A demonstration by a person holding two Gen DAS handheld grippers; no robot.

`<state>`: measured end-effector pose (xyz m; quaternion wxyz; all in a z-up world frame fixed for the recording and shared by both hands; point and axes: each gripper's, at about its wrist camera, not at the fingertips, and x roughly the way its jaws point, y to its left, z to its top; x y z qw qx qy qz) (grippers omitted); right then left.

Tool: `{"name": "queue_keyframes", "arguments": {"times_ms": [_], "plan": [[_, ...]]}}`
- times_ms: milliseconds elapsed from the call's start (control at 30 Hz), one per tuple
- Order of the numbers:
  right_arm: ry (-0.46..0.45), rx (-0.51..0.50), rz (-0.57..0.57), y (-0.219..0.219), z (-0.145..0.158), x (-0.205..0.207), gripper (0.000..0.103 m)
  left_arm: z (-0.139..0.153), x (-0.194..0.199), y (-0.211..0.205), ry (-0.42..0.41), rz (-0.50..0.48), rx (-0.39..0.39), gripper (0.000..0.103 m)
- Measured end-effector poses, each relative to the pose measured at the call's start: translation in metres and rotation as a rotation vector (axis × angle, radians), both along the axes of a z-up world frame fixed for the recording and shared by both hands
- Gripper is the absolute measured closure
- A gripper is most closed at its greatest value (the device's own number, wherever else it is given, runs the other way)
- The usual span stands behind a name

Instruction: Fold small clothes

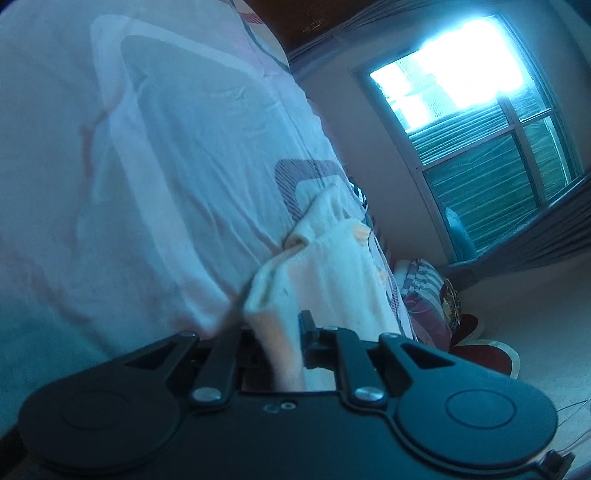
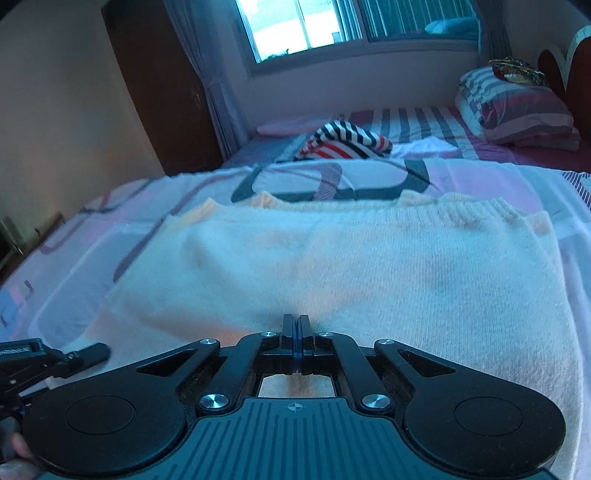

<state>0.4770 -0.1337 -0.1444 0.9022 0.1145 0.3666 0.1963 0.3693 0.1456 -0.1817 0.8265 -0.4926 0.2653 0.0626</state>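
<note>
The right gripper (image 2: 294, 325) has its jaws closed, apparently pinching the near edge of the sweater (image 2: 332, 266). The left gripper's (image 1: 273, 332) jaws grip a corner. The sweater lies ahead across the bed (image 2: 480, 177), its long axis side to side.

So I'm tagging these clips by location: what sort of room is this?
A bedroom, most likely. The cream knit garment lies on a bed's patterned sheet, striped pillows sit by a headboard, and a curtained window is behind.
</note>
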Motion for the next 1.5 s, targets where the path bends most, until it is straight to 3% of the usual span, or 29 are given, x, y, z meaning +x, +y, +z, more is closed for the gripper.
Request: {"name": "queue_keyframes", "arguments": {"times_ms": [100,433,533,600,733,867,1033,1200,1233,1300,1333,1367,1400,1433,1500], "plan": [[0.007,0.010,-0.002,-0.001,-0.008,0.002,0.103,0.002,0.005,0.000,0.008,-0.002,0.006,0.096],[0.027,0.058,-0.008,-0.007,-0.009,0.006,0.103,0.024,0.006,-0.014,-0.024,-0.048,0.142,0.098],[0.030,0.068,-0.012,-0.008,-0.010,0.006,0.103,0.041,0.001,-0.015,-0.066,-0.061,0.142,0.098],[0.030,0.077,-0.013,-0.009,-0.010,0.005,0.103,0.060,0.003,-0.023,-0.087,-0.095,0.211,0.098],[0.037,0.106,-0.023,-0.012,-0.011,0.006,0.103,0.074,0.018,-0.042,-0.078,-0.188,0.311,0.098],[0.013,0.172,-0.077,-0.033,-0.001,-0.004,0.103,0.096,0.022,-0.077,-0.147,-0.303,0.413,0.098],[-0.018,0.250,-0.203,-0.092,0.010,-0.027,0.103,0.115,0.028,-0.151,-0.222,-0.522,0.504,0.098],[-0.018,0.302,-0.347,-0.162,0.020,-0.053,0.103,0.103,0.030,-0.229,-0.217,-0.723,0.536,0.098],[-0.010,0.318,-0.361,-0.174,0.021,-0.058,0.103,0.096,0.032,-0.247,-0.190,-0.776,0.552,0.096],[0.003,0.351,-0.374,-0.193,0.020,-0.065,0.103,0.083,0.035,-0.276,-0.113,-0.875,0.578,0.074],[0.000,0.350,-0.385,-0.201,0.023,-0.069,0.091,0.082,0.032,-0.283,-0.097,-0.895,0.579,0.067],[0.000,0.337,-0.401,-0.207,0.025,-0.073,0.055,0.085,0.026,-0.282,-0.122,-0.902,0.570,0.052],[-0.008,0.335,-0.408,-0.212,0.027,-0.077,0.038,0.090,0.021,-0.276,-0.163,-0.894,0.559,0.040],[-0.033,0.339,-0.411,-0.215,0.031,-0.081,0.033,0.096,0.018,-0.266,-0.188,-0.858,0.560,0.035],[-0.055,0.353,-0.375,-0.217,0.036,-0.085,0.033,0.103,0.024,-0.239,-0.198,-0.776,0.549,0.032]]}}
